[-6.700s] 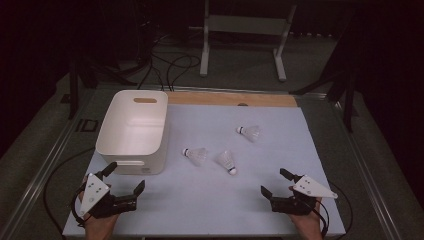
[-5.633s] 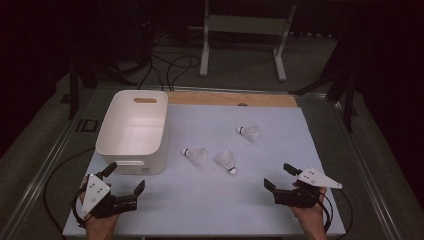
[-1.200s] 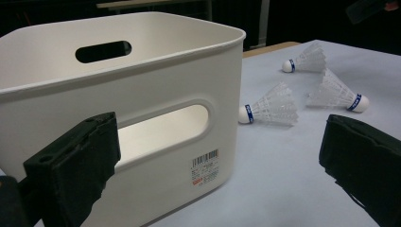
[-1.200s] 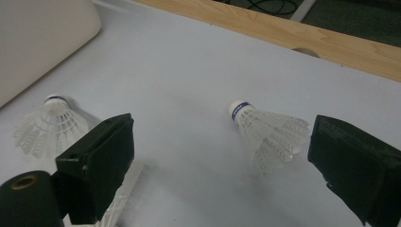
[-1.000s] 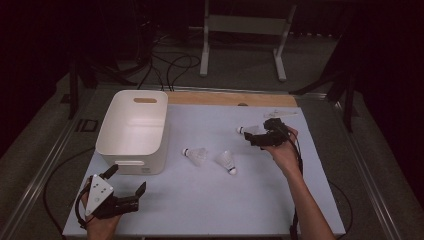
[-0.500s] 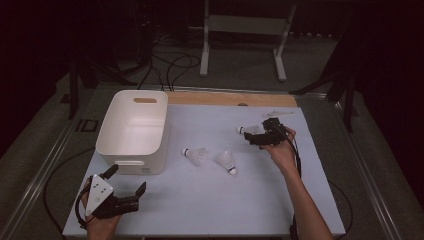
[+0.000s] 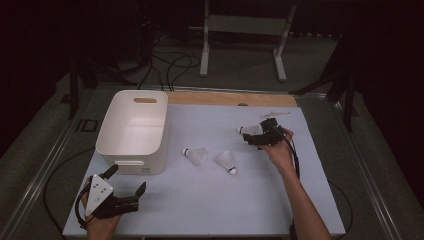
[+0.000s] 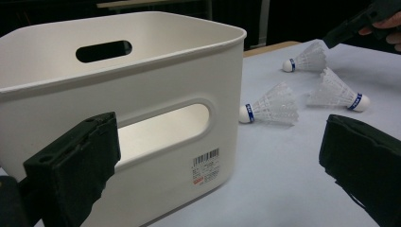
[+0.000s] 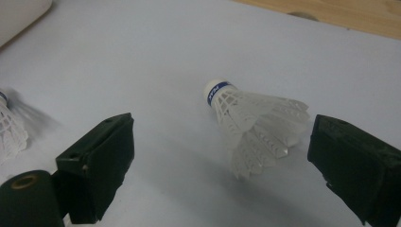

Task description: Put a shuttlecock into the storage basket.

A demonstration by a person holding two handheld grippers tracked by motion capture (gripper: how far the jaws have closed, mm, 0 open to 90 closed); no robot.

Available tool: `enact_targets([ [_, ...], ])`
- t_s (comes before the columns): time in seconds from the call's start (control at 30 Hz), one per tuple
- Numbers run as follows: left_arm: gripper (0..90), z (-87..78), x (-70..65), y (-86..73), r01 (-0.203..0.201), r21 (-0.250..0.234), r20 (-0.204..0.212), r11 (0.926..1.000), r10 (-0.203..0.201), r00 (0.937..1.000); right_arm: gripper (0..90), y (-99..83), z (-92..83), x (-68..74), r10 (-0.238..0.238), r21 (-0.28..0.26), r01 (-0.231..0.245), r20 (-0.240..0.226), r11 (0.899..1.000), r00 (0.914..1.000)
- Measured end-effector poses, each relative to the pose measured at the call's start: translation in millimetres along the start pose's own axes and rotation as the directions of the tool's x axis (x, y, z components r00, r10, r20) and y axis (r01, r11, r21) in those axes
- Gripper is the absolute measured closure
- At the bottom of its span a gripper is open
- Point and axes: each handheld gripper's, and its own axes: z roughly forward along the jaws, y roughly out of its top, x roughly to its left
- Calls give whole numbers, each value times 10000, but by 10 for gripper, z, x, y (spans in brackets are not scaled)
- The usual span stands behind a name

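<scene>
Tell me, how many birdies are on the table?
3. One birdie lies between the open jaws of the right tool. A second lies nearest the white bin. A third lies just right of that one. More could be hiding inside the bin.

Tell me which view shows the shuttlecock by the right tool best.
The right gripper view: the shuttlecock lies large between the open right tool, cork and blue band sharp. In the high view it is a small white shape; in the left gripper view it is distant.

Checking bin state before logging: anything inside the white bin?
Nothing visible inside the white bin: the high view shows bare floor. The left gripper view leaves its floor hidden behind the near wall. All three shuttlecocks lie outside.
</scene>
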Motion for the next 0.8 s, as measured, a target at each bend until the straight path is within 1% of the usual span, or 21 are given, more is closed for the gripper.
enact_targets([
  [0.1,1,-2,1,1,-19,-1,-3,10000,19,10000,85,-6,38,-2,-14,131,14,4,9999,10000],
  [0.13,1,-2,2,0,-16,0,-1,10000,16,10000,85,-4,51,1,53,169,-53,18,9998,10000],
  [0.3,1,0,0,0,-8,-1,4,10000,8,10000,87,-5,93,-3,101,239,-102,31,9997,9999],
  [0.33,1,1,0,-1,-9,1,1,10000,9,10000,99,-13,117,-5,102,324,-103,34,9994,9999],
  [0.5,1,0,3,-1,-14,3,2,10000,14,10000,141,-26,151,-11,235,410,-233,-25,9989,9997],
  [0.53,1,1,2,-1,-9,4,0,10000,9,10000,174,-27,164,-6,222,432,-219,-49,9988,9997],
  [0.73,1,2,1,-2,-13,21,2,10000,13,10000,350,-30,202,18,276,522,-285,190,9982,9994],
  [0.77,1,2,1,-2,-14,25,-2,10000,14,10000,396,-32,212,18,263,517,-274,226,9983,9994],
  [0.8,1,1,2,-2,-16,25,-1,10000,16,10000,414,-34,217,18,299,539,-311,232,9981,9993],
])
